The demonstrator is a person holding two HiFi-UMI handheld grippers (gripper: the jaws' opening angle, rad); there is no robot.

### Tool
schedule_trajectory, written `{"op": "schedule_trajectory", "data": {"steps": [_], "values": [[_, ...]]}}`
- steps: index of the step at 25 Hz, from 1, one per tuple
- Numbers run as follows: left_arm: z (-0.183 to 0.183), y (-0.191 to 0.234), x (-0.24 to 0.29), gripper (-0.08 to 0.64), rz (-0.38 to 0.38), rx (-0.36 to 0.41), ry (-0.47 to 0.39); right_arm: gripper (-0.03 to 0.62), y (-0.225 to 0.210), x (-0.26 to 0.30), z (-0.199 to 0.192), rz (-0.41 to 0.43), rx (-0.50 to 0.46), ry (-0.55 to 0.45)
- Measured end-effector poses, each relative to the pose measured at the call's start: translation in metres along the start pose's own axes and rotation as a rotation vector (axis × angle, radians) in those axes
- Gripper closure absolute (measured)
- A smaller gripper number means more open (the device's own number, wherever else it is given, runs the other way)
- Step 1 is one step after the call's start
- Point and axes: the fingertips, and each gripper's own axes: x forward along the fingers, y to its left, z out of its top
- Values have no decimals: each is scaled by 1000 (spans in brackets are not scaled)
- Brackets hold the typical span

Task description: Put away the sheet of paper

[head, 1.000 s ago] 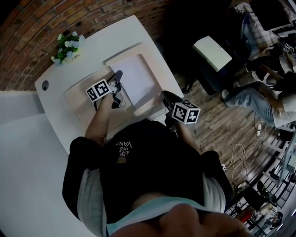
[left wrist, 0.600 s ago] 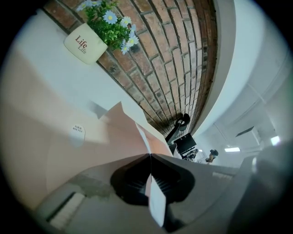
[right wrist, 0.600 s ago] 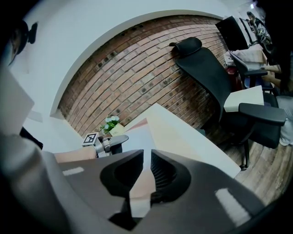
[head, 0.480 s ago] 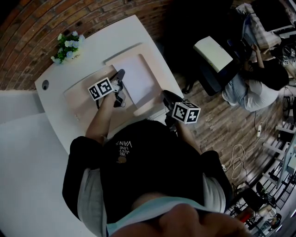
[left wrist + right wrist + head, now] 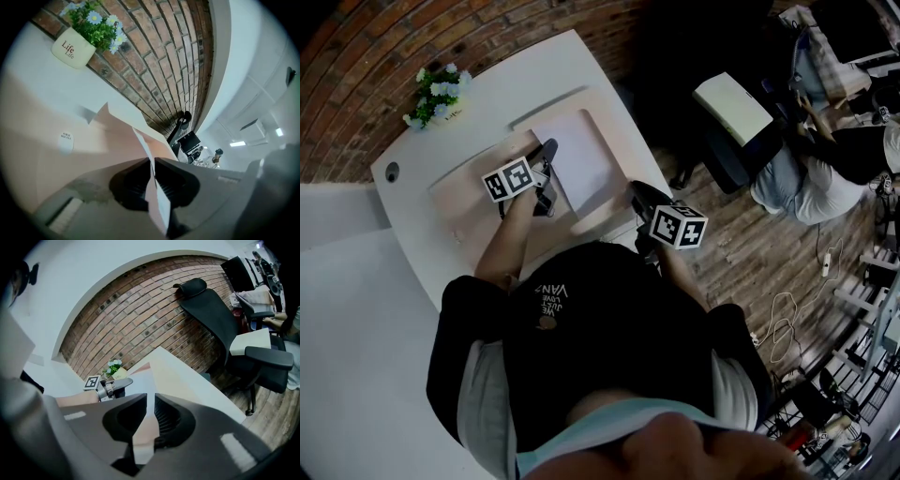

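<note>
1. Sheet of paper (image 5: 581,159) in the head view: it lies white on the right half of an open pinkish folder (image 5: 464,202), toward 12 o'clock from the person's chest. The folder rests on a white table (image 5: 525,80). The left gripper (image 5: 547,150) meets the sheet's 9 o'clock edge. The right gripper (image 5: 636,192) sits at 4 o'clock of the sheet, at the folder's near right corner. A flower pot (image 5: 436,94) stands at 10 o'clock of the folder, by the table's far rim.

2. Left gripper view: the jaws are pressed together on the thin edge of the sheet, which shows edge-on and runs out toward 12 o'clock over the folder. The flower pot is at 11 o'clock, against a brick wall (image 5: 154,56).

3. Right gripper view: the jaws are clamped on a pinkish edge of the folder. The left gripper shows at 10 o'clock of them, with the white sheet between the two. An office chair (image 5: 220,319) stands at 2 o'clock.
</note>
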Motion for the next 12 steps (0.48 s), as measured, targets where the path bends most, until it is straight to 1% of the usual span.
{"op": "schedule_trajectory", "data": {"steps": [4, 7, 12], "values": [[2, -1, 0, 515, 20, 32, -7, 543, 1, 1, -1, 5, 3, 1], [5, 0, 0, 456, 46, 59, -12, 543, 1, 1, -1, 4, 2, -1], [3, -3, 1, 391, 74, 118, 7, 543, 1, 0, -1, 3, 2, -4]]}}
